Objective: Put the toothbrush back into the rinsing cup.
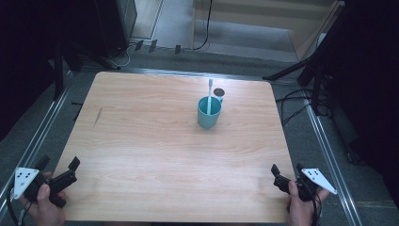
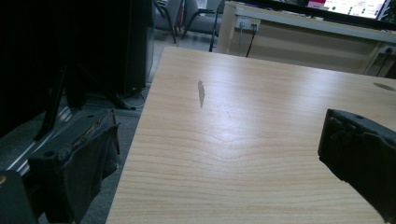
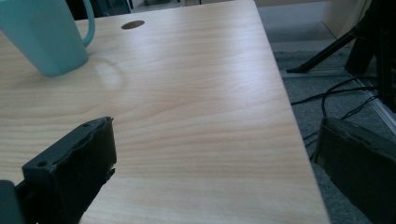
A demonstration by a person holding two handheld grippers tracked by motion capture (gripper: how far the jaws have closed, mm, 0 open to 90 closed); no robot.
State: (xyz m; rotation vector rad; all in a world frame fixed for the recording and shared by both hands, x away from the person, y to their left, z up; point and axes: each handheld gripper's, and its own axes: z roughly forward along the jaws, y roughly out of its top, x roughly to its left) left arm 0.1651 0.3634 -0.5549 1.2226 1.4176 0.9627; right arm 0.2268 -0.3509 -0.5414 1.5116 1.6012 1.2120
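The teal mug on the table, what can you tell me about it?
The teal mug looks like smooth plastic or glazed ceramic, tapering slightly toward its base. It stands upright on the wooden table, right of centre toward the far edge, its loop handle turned to the far right. A pale toothbrush stands inside, leaning on the rim. Neither tool touches it.

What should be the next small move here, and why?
Probably the right claw should move forward and left toward the teal cup. The cup stands far up the table with a white toothbrush upright in it. Both claws sit open at the near corners, holding nothing. The right one is somewhat nearer the cup, whose handle faces away from the person; the left claw can wait.
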